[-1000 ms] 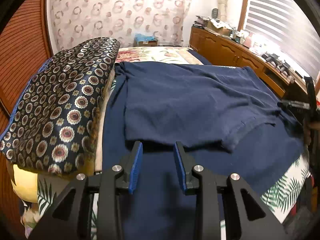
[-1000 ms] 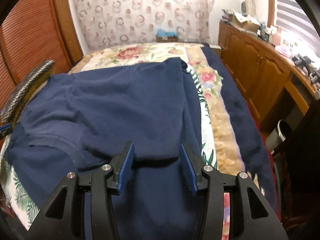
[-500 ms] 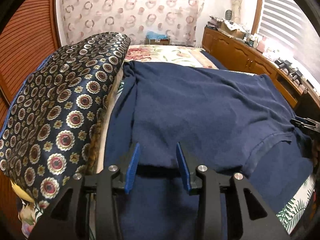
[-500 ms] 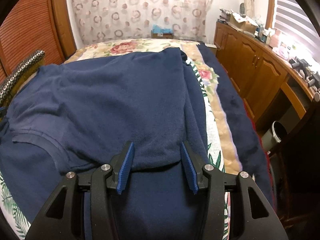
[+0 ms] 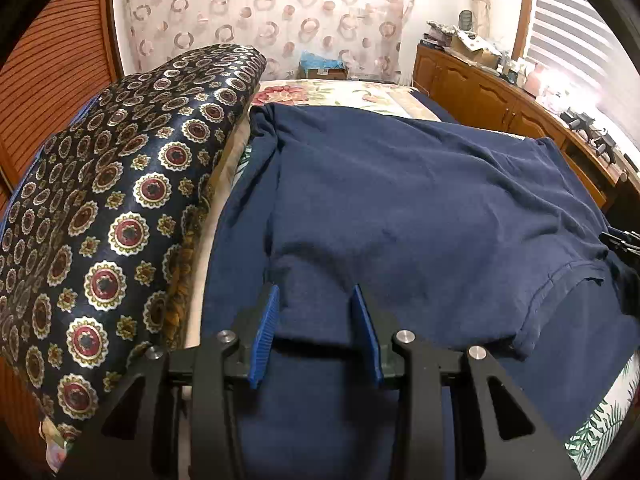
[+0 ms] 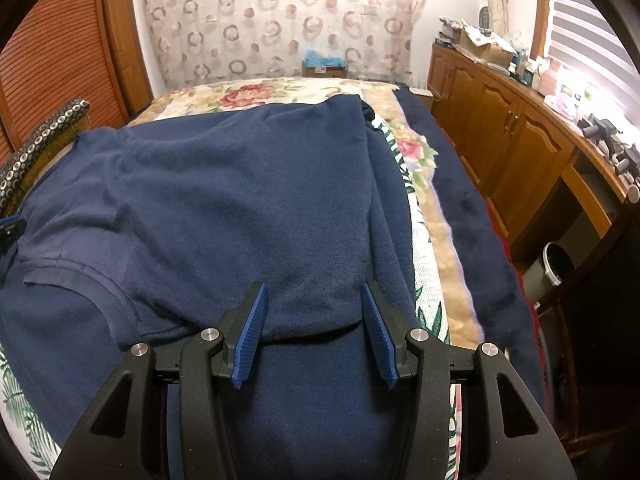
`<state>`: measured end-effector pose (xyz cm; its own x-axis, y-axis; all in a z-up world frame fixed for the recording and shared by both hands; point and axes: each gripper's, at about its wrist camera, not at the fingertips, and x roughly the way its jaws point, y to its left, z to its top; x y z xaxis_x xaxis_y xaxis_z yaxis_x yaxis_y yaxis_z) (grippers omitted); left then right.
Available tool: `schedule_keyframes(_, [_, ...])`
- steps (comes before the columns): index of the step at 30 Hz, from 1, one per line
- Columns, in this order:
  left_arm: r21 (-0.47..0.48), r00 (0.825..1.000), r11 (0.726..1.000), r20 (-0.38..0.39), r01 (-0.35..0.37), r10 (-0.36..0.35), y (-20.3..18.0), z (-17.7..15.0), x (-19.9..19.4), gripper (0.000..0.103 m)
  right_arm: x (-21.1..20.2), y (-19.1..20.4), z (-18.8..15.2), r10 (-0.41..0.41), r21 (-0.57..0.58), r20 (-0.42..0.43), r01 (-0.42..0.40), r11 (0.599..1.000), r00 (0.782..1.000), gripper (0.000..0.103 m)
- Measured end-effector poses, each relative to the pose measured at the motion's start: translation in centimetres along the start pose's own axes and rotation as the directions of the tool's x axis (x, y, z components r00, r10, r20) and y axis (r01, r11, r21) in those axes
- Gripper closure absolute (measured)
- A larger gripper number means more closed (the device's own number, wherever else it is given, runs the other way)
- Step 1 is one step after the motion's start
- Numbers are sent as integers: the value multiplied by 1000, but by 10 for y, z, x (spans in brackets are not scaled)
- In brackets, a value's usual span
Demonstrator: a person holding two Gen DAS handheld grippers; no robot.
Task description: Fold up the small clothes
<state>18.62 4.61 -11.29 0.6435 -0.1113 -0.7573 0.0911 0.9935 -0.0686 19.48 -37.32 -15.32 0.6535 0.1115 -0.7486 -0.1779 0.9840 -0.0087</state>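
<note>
The navy shirt [image 5: 400, 208] lies spread on the bed [image 6: 280, 92], hem at the near edge. Left gripper [image 5: 315, 300] and right gripper [image 6: 313, 300] straddle that hem unclenched — pick-up step. Next: clamp both corners, then carry forward.

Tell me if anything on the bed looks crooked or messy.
The navy shirt lies rumpled, its far corner bunched against the patterned pillow, and its near hem runs slanted with a small notch. Nothing looks spilled or damaged.

No writing, label, brand or number can be read in either view.
</note>
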Motion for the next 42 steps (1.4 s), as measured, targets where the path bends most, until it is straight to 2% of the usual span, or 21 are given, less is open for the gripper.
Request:
schedule_keyframes(5, [8,1000,1000,8,22,-22,1,-3,-3,68,0,0,0,1,0,0,-1,1000,1000,53])
schedule_keyframes(6, [9,999,999,14,35,-35,1,-4,-4,84,0,0,0,0,0,0,0,1000,1000,53])
schedule_keyframes(8, [7,997,997,26,71,-71,4,-6,-8,100,0,0,0,-1,0,1,1,1000,1000,54])
schedule_keyframes(9, [5,994,994,37,106,-106,5,-6,-12,103,-1,1,0,-5,-2,2,5,1000,1000,54])
schedule_keyframes(10, [6,991,992,54,125,-125,5,-7,-16,103,-1,1,0,-7,-4,3,7,1000,1000,54])
schedule_keyframes(11, [10,989,992,68,129,-130,6,-6,-22,103,-1,2,-1,-7,-7,5,7,1000,1000,58])
schedule_keyframes(12, [11,988,992,81,128,-128,6,-6,-26,103,-2,3,0,0,-19,8,0,1000,1000,66])
schedule_keyframes(13, [12,985,991,102,136,-136,6,-5,-32,103,-3,6,0,5,-40,12,-4,999,1000,85])
schedule_keyframes(15, [6,980,989,131,148,-148,8,-3,-44,103,-5,11,1,0,-59,27,2,998,1000,91])
schedule_keyframes(16, [8,978,988,143,151,-151,8,-1,-49,103,-9,10,2,23,-55,44,-20,998,999,97])
schedule_keyframes(24, [12,956,984,236,178,-176,18,5,-92,103,-50,8,18,85,-55,170,-77,996,982,100])
schedule_keyframes(28, [13,945,982,269,191,-187,23,-1,-113,103,-76,7,16,123,-54,203,-114,992,971,100])
schedule_keyframes(32, [8,942,980,275,198,-193,31,-13,-128,103,-102,3,4,153,-53,219,-145,988,964,100])
schedule_keyframes(38, [-7,956,985,243,173,-166,35,-42,-135,103,-133,6,-22,181,-73,210,-169,983,961,100])
schedule_keyframes(42, [-17,972,989,190,146,-140,35,-56,-122,102,-131,15,-40,182,-86,172,-170,982,968,100])
